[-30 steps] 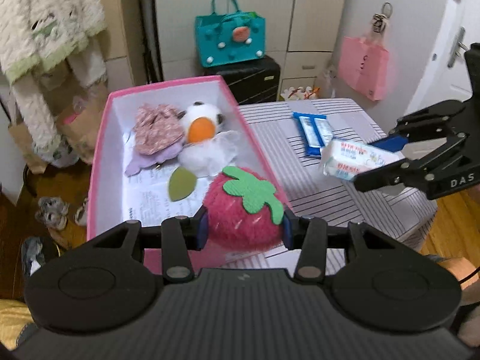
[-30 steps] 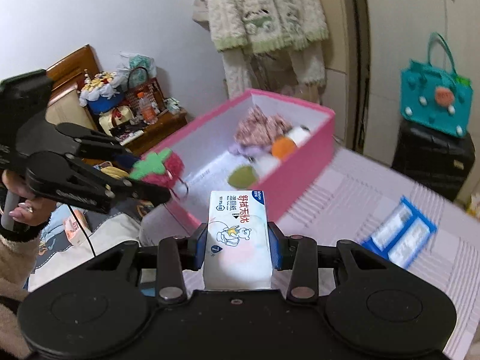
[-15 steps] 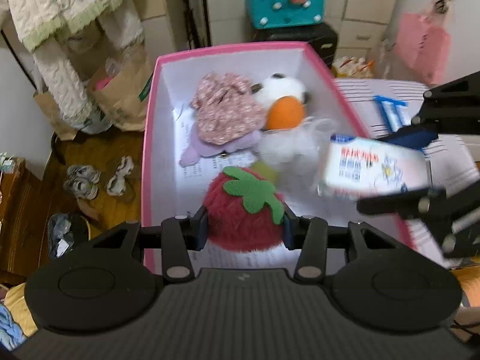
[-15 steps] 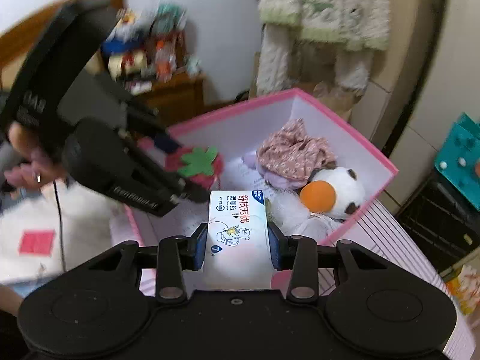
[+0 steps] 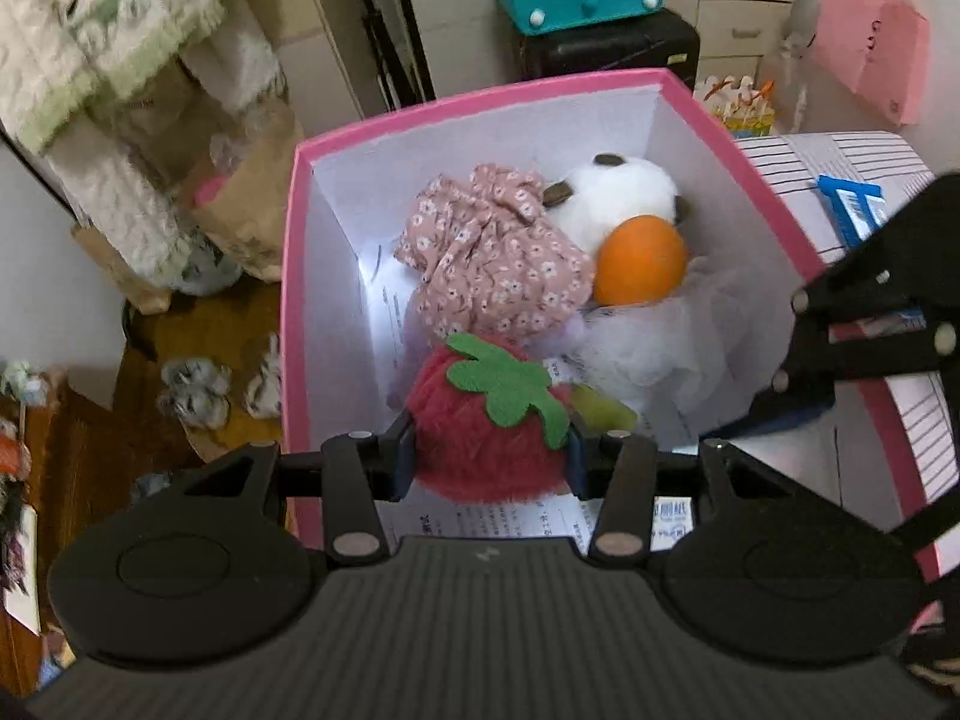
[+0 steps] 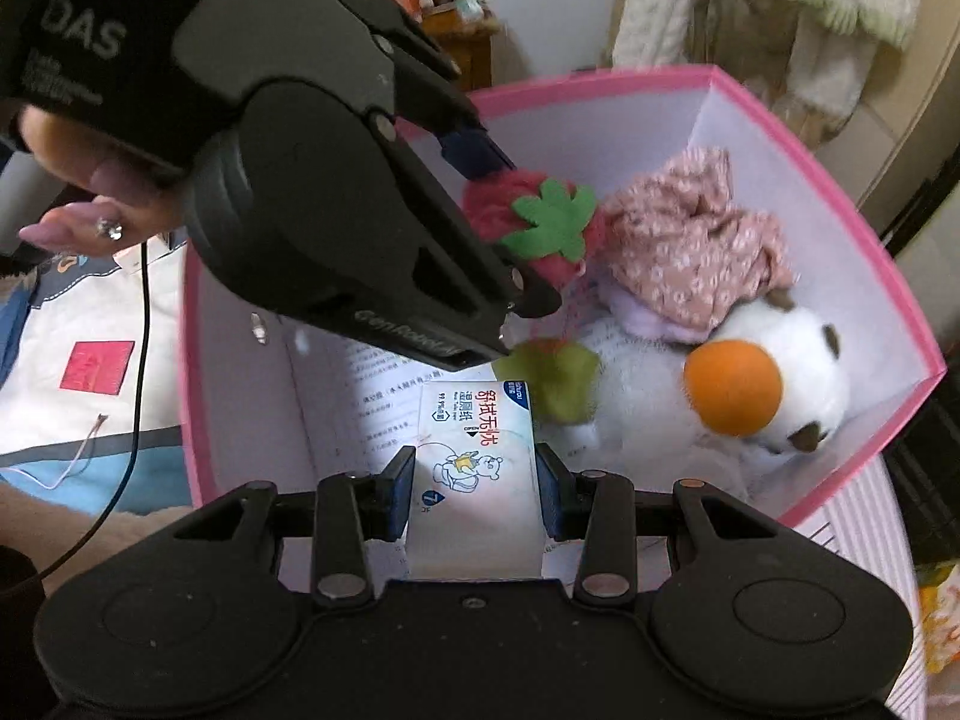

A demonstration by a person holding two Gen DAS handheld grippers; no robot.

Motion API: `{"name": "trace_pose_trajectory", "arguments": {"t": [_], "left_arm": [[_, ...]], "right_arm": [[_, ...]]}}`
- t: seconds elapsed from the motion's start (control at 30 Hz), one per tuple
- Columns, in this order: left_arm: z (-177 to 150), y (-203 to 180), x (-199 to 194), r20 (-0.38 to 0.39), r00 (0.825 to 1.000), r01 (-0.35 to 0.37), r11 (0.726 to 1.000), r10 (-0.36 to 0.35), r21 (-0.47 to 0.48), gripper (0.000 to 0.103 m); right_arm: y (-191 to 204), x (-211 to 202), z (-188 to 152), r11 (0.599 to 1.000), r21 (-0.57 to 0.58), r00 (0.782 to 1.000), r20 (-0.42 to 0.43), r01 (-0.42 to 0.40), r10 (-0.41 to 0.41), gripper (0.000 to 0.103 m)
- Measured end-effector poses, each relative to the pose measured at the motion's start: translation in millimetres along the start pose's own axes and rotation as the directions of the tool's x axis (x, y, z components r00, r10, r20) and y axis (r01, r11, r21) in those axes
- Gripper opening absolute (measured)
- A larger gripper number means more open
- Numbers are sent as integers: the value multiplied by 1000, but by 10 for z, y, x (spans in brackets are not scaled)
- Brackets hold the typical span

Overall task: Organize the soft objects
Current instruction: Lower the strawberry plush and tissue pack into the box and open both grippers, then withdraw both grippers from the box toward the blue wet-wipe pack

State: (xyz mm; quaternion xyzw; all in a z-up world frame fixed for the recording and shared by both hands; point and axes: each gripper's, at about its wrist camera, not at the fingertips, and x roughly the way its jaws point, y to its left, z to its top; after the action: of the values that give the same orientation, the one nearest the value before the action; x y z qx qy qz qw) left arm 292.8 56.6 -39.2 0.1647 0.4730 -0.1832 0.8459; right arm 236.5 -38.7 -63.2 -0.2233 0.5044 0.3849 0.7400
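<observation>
**Op:** Over the pink box (image 5: 288,276), both my grippers point steeply down. Left gripper (image 5: 489,459) has the strawberry plush (image 5: 480,438) clamped between its pads, hanging inside the box walls, just beside the floral cloth bundle (image 5: 492,264).

**Obs:** And the right?

**Op:** Right gripper (image 6: 474,480) is clamped on the tissue pack (image 6: 474,456), above the printed paper lining the box floor. White plush with the orange ball (image 6: 774,384) sits toward the far corner.

**Obs:** Step in hand?

**Op:** Placing, I judge. Both soft items are over the box but not yet set down.

**Obs:** Next move?

**Op:** Lower each onto bare floor, then part the jaws. Grippers are close together; from the right wrist view the left one crowds the frame, so I'd release one at a time to avoid a knock.
</observation>
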Motion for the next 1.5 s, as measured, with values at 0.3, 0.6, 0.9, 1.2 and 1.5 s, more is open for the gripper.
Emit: {"name": "trace_pose_trajectory", "arguments": {"t": [0.3, 0.6, 0.9, 1.2, 1.5], "left_arm": [[91, 4, 173, -35, 999, -13, 1000, 13, -7, 50], [20, -102, 85, 16, 995, -96, 995, 95, 33, 67], [-110, -156, -450, 89, 986, -144, 988, 139, 51, 72], [-385, -313, -1053, 97, 989, -119, 991, 113, 60, 73], [-695, -700, -1531, 194, 971, -183, 961, 142, 209, 81]], "right_arm": [[-23, 132, 13, 986, -65, 987, -37, 152, -154, 46], [88, -326, -69, 984, 0, 981, 83, 177, -176, 50], [149, -845, -258, 982, 143, 974, 170, 124, -148, 50], [305, -1166, -592, 974, 173, 955, 231, 147, -186, 52], [490, -1486, -882, 971, 161, 938, 272, 176, -215, 54]]}}
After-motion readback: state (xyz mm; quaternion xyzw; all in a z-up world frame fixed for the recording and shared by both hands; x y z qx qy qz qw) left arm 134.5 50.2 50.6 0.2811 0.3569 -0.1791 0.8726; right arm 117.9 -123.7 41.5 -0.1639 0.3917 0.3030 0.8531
